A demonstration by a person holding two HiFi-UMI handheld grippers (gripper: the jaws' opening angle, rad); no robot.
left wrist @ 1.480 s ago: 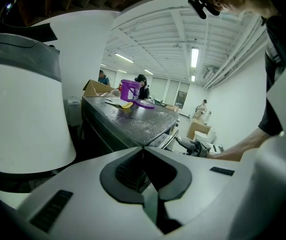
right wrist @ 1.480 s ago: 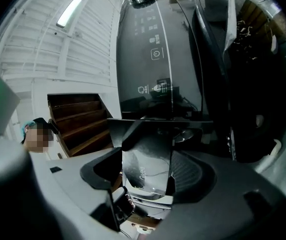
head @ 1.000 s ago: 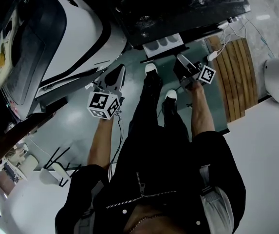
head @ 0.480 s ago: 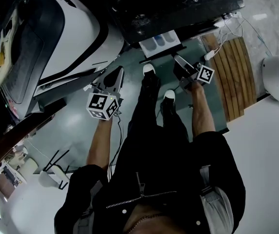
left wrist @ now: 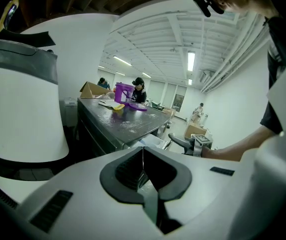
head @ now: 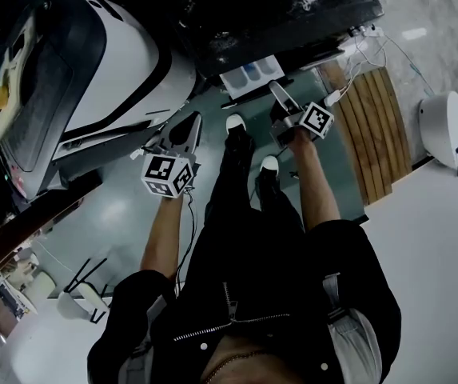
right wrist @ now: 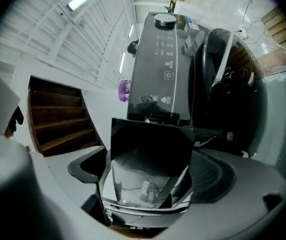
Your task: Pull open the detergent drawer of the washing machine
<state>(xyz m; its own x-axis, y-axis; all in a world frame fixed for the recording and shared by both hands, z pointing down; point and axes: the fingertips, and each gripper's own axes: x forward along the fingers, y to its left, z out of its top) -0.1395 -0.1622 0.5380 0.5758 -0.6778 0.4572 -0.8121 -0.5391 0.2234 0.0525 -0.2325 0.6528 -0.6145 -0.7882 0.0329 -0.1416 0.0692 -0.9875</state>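
Head view: drawer point(head: 251, 74) pulled out from washer point(head: 292, 14) front, pale, with blue compartments showing. Right gripper point(head: 277, 91) just at its near end, pointing at it. Left gripper point(head: 190, 125) well apart, low beside white machine point(head: 117, 70). Right gripper view: jaws wide apart, just been opening; dark face of drawer between them, pads not clamped on it; washer control panel beyond. Left gripper view: jaws closed together, nothing between them; beyond, washer top with purple tub point(left wrist: 124, 91) on it, right gripper by drawer farther right.
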